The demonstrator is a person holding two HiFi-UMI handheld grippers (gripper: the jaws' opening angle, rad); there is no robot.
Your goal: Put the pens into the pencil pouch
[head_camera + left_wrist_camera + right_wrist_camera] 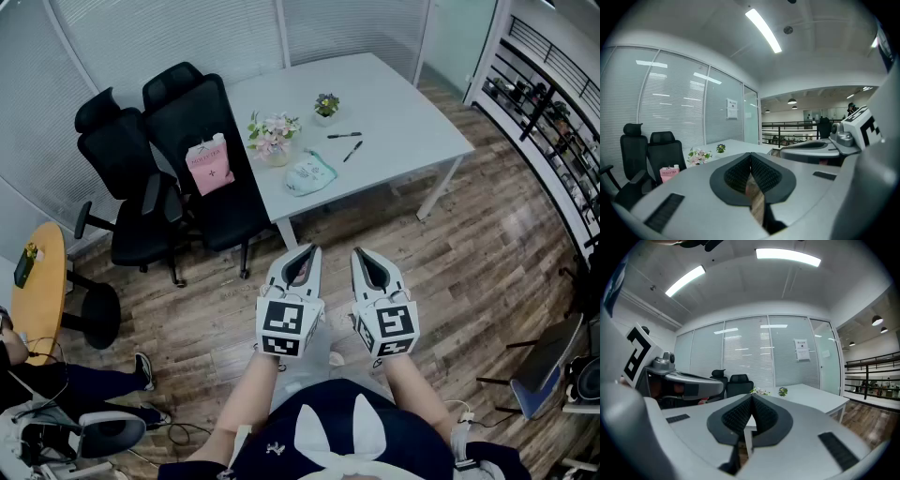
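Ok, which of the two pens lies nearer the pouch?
The slanted pen, on the pouch side; the other pen lies level, farther back.

The pale tabletop [403,108] is standing on a wood-plank floor [450,272], and here's what it's carrying. A bunch of pink flowers [273,136] is sitting toward its left side, with a small potted plant [326,105] standing near it, further back. A light pencil pouch [308,173] is lying near the front edge. A dark pen [344,135] and a second pen [352,151] are lying close together, right of the pouch.
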